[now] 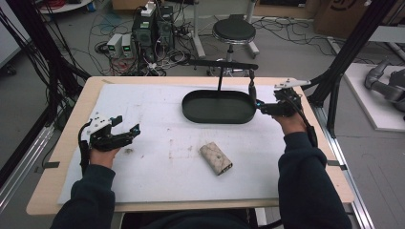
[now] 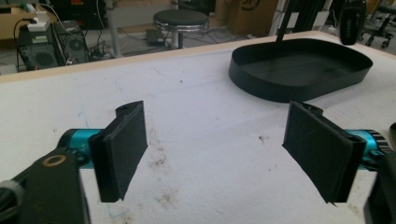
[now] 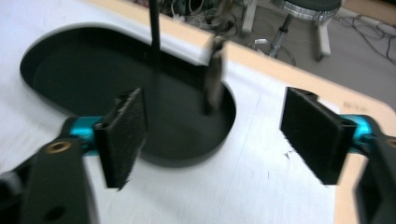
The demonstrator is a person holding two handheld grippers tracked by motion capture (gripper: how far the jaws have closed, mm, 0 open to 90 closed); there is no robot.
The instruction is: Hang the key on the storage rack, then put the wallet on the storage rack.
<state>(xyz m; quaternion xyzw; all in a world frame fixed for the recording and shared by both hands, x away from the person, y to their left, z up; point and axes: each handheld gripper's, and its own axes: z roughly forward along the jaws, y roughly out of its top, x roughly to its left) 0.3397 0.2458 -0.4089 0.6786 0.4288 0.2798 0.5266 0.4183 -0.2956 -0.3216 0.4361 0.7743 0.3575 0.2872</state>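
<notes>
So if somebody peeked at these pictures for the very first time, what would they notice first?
Probably the black oval tray at the far side of the white table cover, with a thin black stand rising from it and a small dark thing hanging over its right end. Next, the beige pouch lying alone near the middle. Then the left gripper and right gripper, both with jaws wide open and nothing between them.

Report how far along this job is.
Done: a dark strap hangs from the stand's bar above the black tray. In hand: nothing; the right gripper stands open beside the strap, the left gripper open over the mat. Left, probably: the beige pouch lying on the mat.
</notes>
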